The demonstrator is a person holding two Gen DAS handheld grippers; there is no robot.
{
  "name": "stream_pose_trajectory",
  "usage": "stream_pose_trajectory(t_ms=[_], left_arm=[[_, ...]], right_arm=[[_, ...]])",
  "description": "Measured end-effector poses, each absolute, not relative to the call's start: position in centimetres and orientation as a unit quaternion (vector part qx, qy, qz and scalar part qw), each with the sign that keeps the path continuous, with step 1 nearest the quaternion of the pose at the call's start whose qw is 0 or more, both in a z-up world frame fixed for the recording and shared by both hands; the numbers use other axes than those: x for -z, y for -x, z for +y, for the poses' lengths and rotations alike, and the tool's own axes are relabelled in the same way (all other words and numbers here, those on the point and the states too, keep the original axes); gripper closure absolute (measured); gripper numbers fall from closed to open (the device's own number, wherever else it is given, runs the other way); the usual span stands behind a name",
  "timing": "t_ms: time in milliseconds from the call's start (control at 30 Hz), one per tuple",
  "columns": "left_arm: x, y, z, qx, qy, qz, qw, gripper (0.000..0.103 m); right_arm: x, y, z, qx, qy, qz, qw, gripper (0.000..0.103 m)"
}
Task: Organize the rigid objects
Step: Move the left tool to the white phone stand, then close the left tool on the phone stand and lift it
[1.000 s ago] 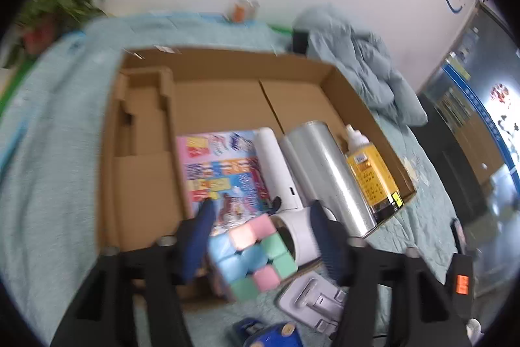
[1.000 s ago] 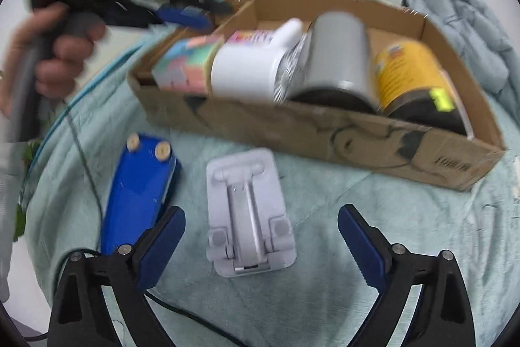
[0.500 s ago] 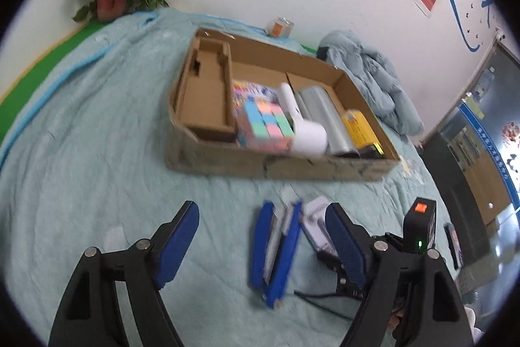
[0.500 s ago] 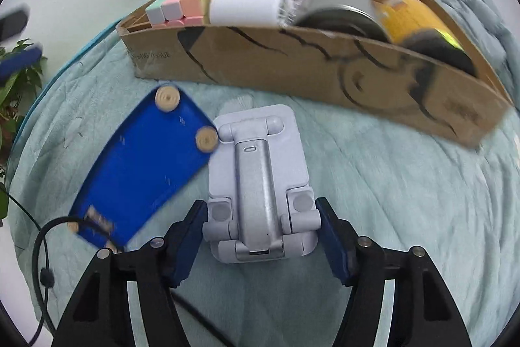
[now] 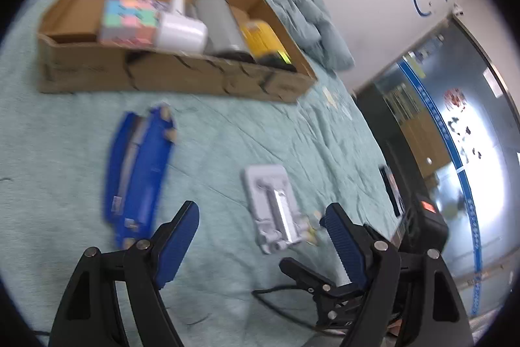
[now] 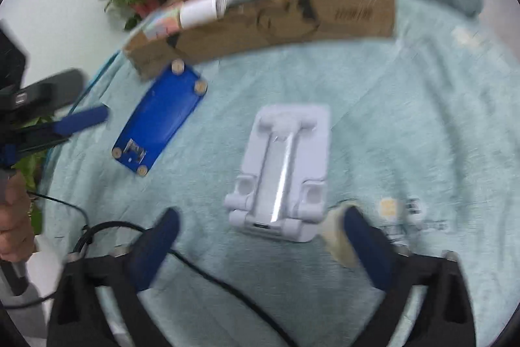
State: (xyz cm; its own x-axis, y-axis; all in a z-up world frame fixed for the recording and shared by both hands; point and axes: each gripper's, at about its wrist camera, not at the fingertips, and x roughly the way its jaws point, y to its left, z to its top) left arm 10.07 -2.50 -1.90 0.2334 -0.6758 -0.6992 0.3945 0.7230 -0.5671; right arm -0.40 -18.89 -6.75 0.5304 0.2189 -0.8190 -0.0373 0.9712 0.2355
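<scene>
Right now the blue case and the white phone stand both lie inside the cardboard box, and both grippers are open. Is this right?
Not quite. The blue case and the white phone stand lie on the green cloth, outside the cardboard box, as the right wrist view shows. Both the left gripper and the right gripper are open.

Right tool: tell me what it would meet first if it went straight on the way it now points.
Probably the white folding stand, lying on the teal blanket just ahead of the open right tool; depth is uncertain in the blur.

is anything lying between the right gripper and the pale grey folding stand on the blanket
Nothing visible does. The right gripper is open, and the pale grey folding stand lies flat just beyond its fingertips on bare teal blanket.
</scene>
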Motion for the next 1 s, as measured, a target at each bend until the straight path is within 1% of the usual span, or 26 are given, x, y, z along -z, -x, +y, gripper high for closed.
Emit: stream_pose_trajectory(t_ms=[67,200,267,300,367,400,433,467,500,533,567,600,633,767,867,933,1000], left_arm=[[2.7,-10.2,-3.8,0.353,0.138,0.525,0.762,0.023],[4.9,-10.5,-5.9,0.365,0.141,0.554,0.735,0.024],[5.9,-10.6,-6.9,0.367,0.133,0.564,0.728,0.024],[6.3,-10.6,-7.2,0.370,0.132,0.568,0.723,0.024],[7.5,-10.7,-7.9,0.372,0.136,0.581,0.711,0.028],[8.0,-10.9,-8.1,0.371,0.138,0.588,0.706,0.034],[8.5,-11.1,-8.3,0.370,0.142,0.594,0.701,0.039],[8.8,-11.3,-8.3,0.369,0.145,0.598,0.697,0.041],[9.1,-11.4,-8.3,0.368,0.150,0.600,0.694,0.044],[9.2,-11.5,-8.1,0.372,0.156,0.599,0.692,0.045],[9.3,-11.7,-8.0,0.372,0.161,0.601,0.689,0.047],[9.4,-11.8,-7.9,0.371,0.165,0.603,0.687,0.053],[9.6,-11.9,-7.7,0.371,0.166,0.604,0.685,0.055],[9.7,-11.9,-7.6,0.371,0.166,0.603,0.686,0.058],[9.7,-11.8,-7.3,0.373,0.170,0.601,0.686,0.059],[10.0,-11.9,-6.9,0.369,0.177,0.603,0.685,0.063],[10.0,-11.9,-6.8,0.369,0.184,0.603,0.683,0.063]], right_arm=[[6.1,1.4,-18.8,-0.065,-0.064,0.454,0.887,0.001],[6.0,1.8,-18.8,-0.075,-0.055,0.439,0.894,0.002],[6.6,1.6,-18.6,-0.078,-0.045,0.439,0.894,0.010],[7.1,1.3,-18.1,-0.081,-0.046,0.439,0.893,0.012],[7.6,0.7,-17.4,-0.079,-0.049,0.438,0.894,0.019],[8.1,0.3,-17.2,-0.078,-0.049,0.439,0.894,0.021],[8.5,0.0,-17.0,-0.075,-0.048,0.441,0.893,0.025],[8.9,-0.3,-16.7,-0.069,-0.043,0.443,0.893,0.029],[9.4,-0.5,-16.7,-0.066,-0.040,0.445,0.892,0.031],[9.8,-0.6,-16.7,-0.061,-0.036,0.448,0.891,0.033],[10.1,-0.7,-16.7,-0.061,-0.036,0.448,0.891,0.033],[10.1,-0.7,-16.5,-0.059,-0.030,0.443,0.894,0.033],[10.2,-0.8,-16.3,-0.057,-0.025,0.443,0.895,0.034],[10.4,-1.2,-15.7,-0.045,-0.013,0.443,0.895,0.036],[10.3,-1.5,-16.1,-0.047,-0.032,0.445,0.894,0.036],[10.1,-1.7,-16.4,-0.050,-0.048,0.447,0.892,0.036],[10.0,-2.0,-16.6,-0.058,-0.059,0.450,0.889,0.036]])
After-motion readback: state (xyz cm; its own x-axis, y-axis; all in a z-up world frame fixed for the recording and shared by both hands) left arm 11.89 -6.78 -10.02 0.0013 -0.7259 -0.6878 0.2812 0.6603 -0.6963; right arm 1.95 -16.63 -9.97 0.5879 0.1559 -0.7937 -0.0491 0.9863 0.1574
